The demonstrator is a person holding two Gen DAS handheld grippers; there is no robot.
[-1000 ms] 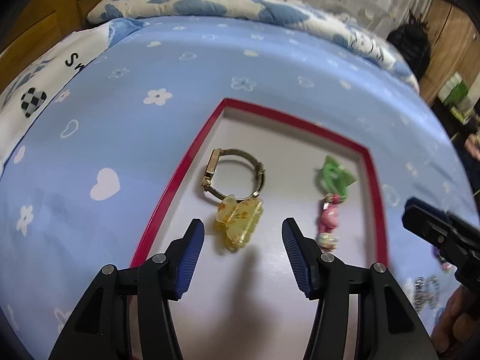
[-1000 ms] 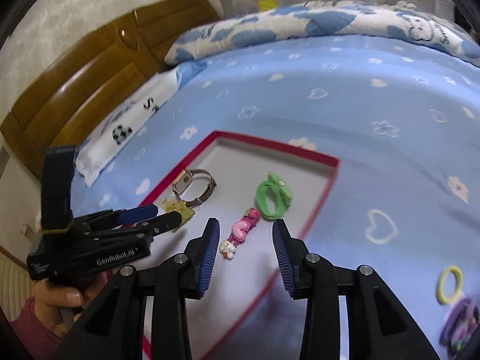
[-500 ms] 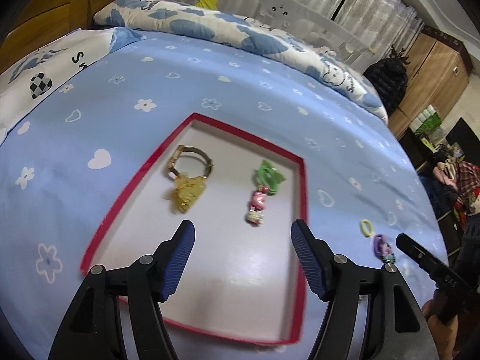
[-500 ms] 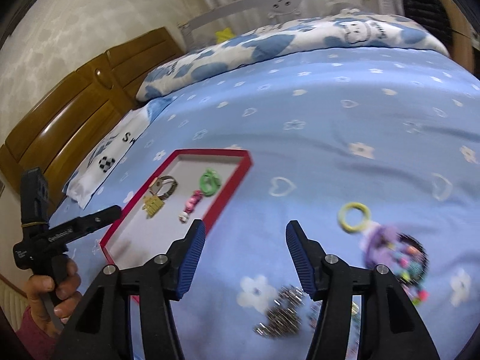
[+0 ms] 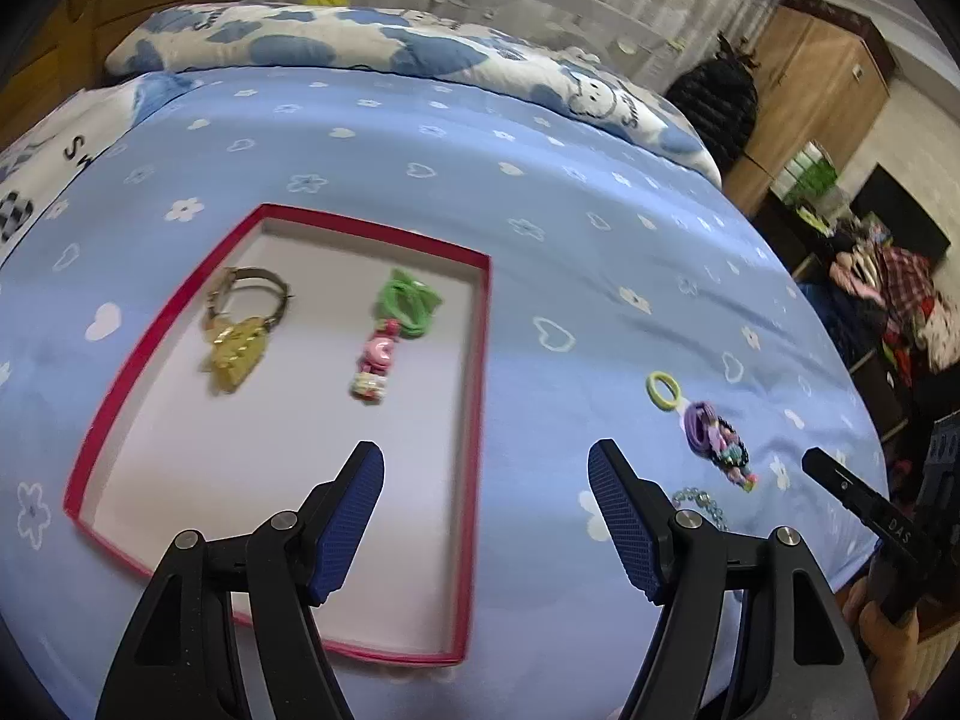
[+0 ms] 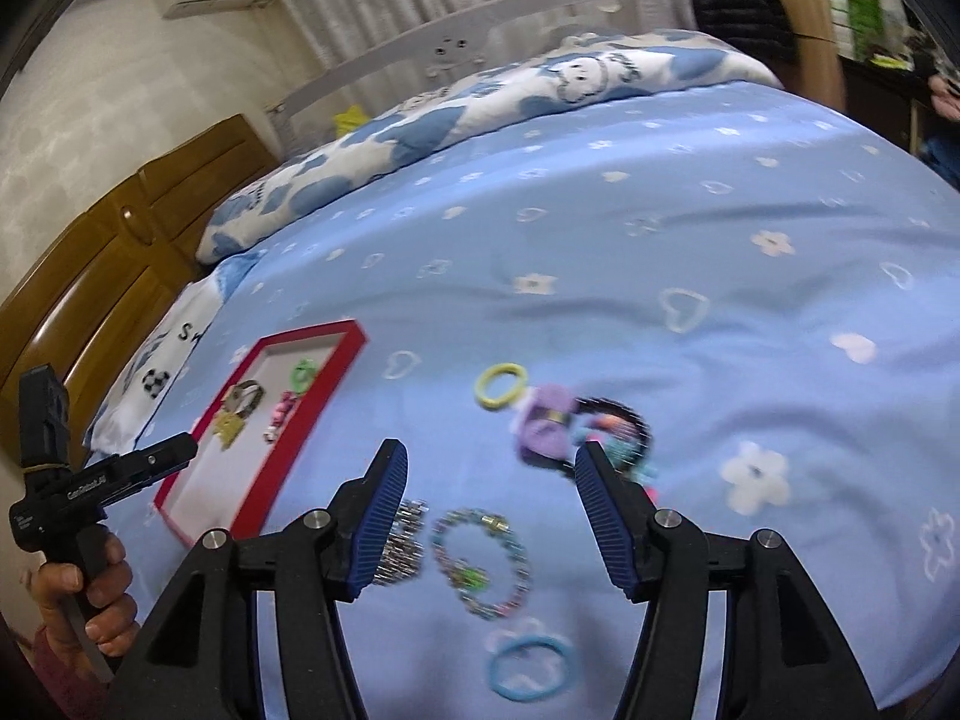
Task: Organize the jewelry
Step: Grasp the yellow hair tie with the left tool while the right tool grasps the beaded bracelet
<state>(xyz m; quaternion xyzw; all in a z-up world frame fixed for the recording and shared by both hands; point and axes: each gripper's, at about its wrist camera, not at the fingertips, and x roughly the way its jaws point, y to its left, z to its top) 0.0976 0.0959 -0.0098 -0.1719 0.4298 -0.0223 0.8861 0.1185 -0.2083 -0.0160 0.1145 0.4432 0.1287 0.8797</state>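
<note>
A red-rimmed tray lies on the blue bedspread and holds a watch, a yellow hair claw, a green scrunchie and a pink clip. My left gripper is open and empty above the tray's near right edge. My right gripper is open and empty above loose pieces: a beaded bracelet, a silver piece, a purple clip, a yellow ring and a blue hair tie. The tray lies left of them.
A folded blue-and-white quilt lies along the far side of the bed. A wooden headboard is at the left. A wardrobe and clutter stand beyond the bed's right edge.
Both grippers have drawn back and swung right, away from the tray. The right gripper now hangs over the loose jewelry. Both jaws have opened wider.
</note>
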